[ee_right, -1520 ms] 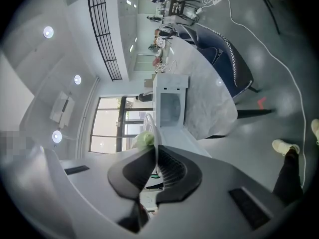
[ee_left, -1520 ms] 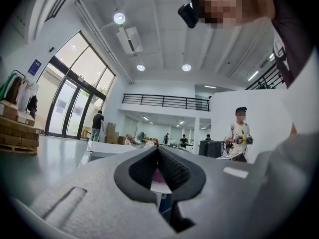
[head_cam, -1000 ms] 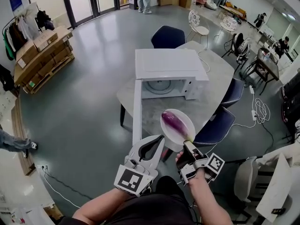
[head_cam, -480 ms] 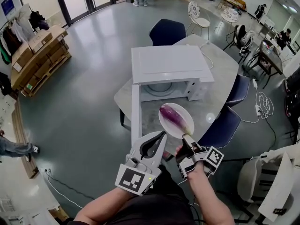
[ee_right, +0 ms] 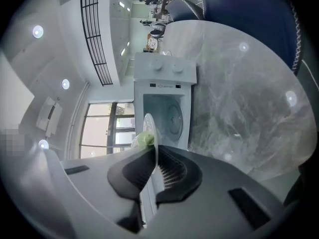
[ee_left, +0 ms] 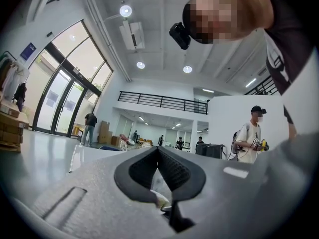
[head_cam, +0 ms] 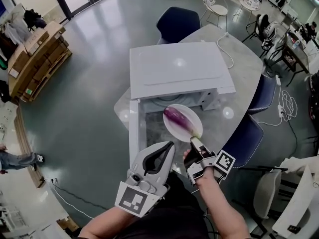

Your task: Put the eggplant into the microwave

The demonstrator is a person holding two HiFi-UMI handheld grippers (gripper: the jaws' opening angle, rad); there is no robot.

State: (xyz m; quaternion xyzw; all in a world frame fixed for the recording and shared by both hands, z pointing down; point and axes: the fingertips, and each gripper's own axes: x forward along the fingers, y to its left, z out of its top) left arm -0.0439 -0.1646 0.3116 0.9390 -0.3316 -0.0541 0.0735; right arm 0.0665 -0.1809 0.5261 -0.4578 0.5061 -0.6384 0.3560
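Closer now to the open microwave [head_cam: 177, 73], the plate [head_cam: 192, 119] bearing the eggplant [head_cam: 176, 118] is pinched at its near rim by the right hand-held gripper [head_cam: 193, 141]. The left hand-held gripper [head_cam: 170, 145] is closed and empty. Keep the plate level and slide it straight in.

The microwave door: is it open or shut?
Open. The door stands swung out from the microwave, and the right gripper view looks straight into its cavity.
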